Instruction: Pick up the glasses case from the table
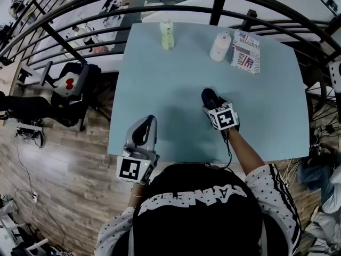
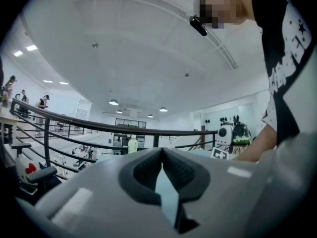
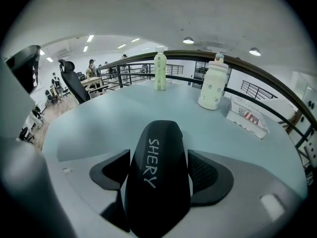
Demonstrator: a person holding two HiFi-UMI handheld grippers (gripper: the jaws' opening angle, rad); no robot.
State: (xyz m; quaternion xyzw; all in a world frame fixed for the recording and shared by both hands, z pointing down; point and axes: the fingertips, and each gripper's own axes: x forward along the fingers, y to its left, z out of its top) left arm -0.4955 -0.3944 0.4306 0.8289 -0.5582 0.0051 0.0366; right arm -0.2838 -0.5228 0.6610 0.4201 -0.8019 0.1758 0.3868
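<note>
Glasses case point(image 3: 157, 182) lettered SHERY, between parted jaws of right hand-held gripper point(image 3: 159, 158), left hand-held gripper point(image 2: 162, 155) closed

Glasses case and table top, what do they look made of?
The glasses case: probably hard plastic or leatherette shell, smooth black satin; soft sheen, pale printed lettering.
The table: likely laminate or painted board, matte pale blue; even colour, no grain.

Pale blue table point(image 1: 176, 89). Black glasses case point(image 3: 157, 182) with white lettering. Far left, pale green bottle point(image 1: 167, 35); beside it, white bottle point(image 1: 220, 46) with faint dots. Far right, white packet point(image 1: 246, 51) printed with red-white-and-blue flags. Grey left gripper point(image 2: 162, 155), black pads point(image 2: 143, 172).
</note>
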